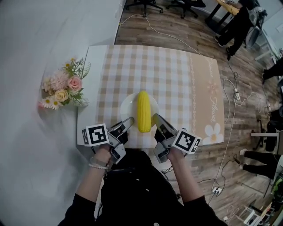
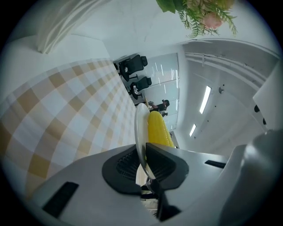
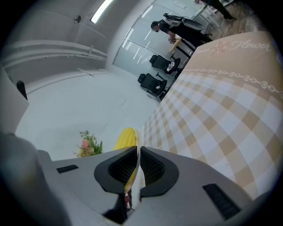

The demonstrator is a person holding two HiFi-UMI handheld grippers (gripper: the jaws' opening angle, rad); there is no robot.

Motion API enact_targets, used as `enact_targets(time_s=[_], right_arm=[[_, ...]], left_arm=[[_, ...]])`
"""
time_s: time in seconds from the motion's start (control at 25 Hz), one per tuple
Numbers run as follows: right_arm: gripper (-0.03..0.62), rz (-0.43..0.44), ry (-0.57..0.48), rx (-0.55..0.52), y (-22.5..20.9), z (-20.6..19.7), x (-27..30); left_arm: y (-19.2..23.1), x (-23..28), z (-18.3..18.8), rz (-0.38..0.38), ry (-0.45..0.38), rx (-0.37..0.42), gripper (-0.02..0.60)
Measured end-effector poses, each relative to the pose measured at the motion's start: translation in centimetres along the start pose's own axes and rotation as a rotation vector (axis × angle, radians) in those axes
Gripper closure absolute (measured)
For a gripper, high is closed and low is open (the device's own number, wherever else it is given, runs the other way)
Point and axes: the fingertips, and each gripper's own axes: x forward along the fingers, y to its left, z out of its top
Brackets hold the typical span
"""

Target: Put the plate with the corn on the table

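A white plate (image 1: 127, 105) carrying a yellow corn cob (image 1: 143, 111) sits over the near part of the checked tablecloth (image 1: 146, 70). My left gripper (image 1: 128, 123) is shut on the plate's near-left rim; my right gripper (image 1: 155, 119) is shut on its near-right rim. In the left gripper view the plate (image 2: 139, 128) shows edge-on between the jaws, with the corn (image 2: 158, 129) beyond. In the right gripper view the plate rim (image 3: 137, 152) is pinched between the dark pads, the corn (image 3: 124, 139) to its left. Whether the plate rests on the table or hangs just above it I cannot tell.
A bunch of pink and white flowers (image 1: 63, 89) lies at the table's left edge. The cloth's right side has a beige strip with a daisy print (image 1: 213, 132). Office chairs (image 1: 143, 5) and cables (image 1: 232, 92) are on the wooden floor beyond. A white wall runs along the left.
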Motion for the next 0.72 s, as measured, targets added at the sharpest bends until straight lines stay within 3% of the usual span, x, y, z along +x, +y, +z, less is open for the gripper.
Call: enact_targets(time_s=[0.2, 0.72], right_arm=[[0.545, 0.062, -0.041, 0.056, -0.2, 0.7, 0.4], [0.548, 0.132, -0.136, 0.166, -1.4, 1.3, 1.2]], left_arm=[[0.5, 0.1, 0.5, -0.005, -0.040, -0.028, 0.543], [1.1, 0.8, 2.0, 0.007, -0.086, 0.007, 0.543]])
